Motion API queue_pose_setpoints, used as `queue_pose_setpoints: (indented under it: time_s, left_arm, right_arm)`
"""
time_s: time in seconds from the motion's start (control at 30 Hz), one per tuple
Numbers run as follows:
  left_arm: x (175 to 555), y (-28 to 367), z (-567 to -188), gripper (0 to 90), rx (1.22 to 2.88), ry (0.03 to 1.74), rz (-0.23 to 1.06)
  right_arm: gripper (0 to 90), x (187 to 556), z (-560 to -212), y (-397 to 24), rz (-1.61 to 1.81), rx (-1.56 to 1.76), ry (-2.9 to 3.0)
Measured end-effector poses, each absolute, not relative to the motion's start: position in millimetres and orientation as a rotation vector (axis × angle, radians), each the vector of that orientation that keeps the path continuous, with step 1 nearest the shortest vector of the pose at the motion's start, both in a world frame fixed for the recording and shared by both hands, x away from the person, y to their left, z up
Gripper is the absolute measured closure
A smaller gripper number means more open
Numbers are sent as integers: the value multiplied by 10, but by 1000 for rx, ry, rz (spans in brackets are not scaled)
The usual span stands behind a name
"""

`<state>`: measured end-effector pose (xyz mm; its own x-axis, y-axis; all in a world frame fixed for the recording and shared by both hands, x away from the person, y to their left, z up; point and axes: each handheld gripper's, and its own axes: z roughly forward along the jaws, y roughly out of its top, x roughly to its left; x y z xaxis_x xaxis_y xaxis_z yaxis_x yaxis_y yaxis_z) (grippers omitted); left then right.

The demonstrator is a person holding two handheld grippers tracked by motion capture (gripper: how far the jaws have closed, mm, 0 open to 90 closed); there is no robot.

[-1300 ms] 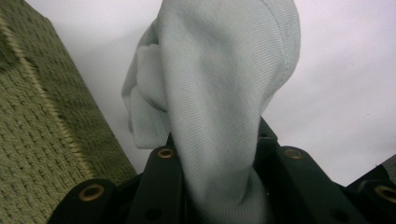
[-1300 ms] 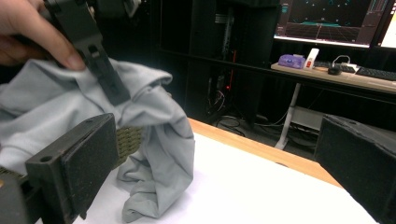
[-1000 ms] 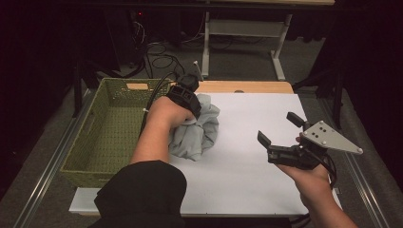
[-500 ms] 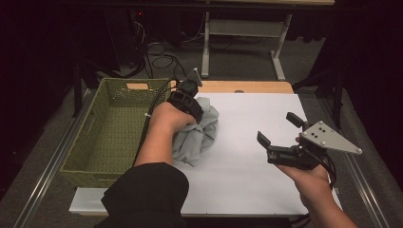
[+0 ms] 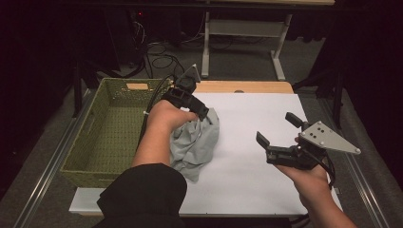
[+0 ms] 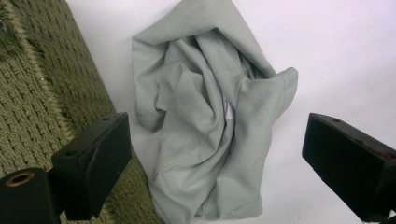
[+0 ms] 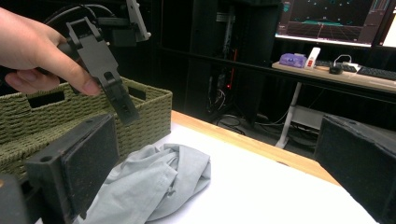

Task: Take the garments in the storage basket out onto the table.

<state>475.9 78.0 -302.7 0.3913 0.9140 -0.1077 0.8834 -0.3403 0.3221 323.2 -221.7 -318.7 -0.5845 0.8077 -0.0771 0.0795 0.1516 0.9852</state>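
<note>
A crumpled grey cloth lies left of centre in the high view on the white bench, touching the green wicker basket. The left gripper hovers just above it; its jaws have just been opening and stand wide, nothing pinched between them. The right gripper, lower right, is open and empty too. Closing now might catch only a loose fold, so the cloth could slip out or snag the basket wall.

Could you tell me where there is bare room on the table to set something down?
The white tabletop is bare between the crumpled grey cloth and the right tool, and along its far edge. The woven basket is empty inside. It is crowded where the cloth lies against the basket under the left tool.
</note>
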Motion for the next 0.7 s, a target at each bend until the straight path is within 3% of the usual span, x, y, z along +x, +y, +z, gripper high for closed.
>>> queue_pose_setpoints:
  time_s: [0.7]
  left_arm:
    - [4603, 813, -3089, 78, 2281, 1484, 178]
  right_arm:
    - [5, 3243, -3220, -2214, 1473, 846, 1810]
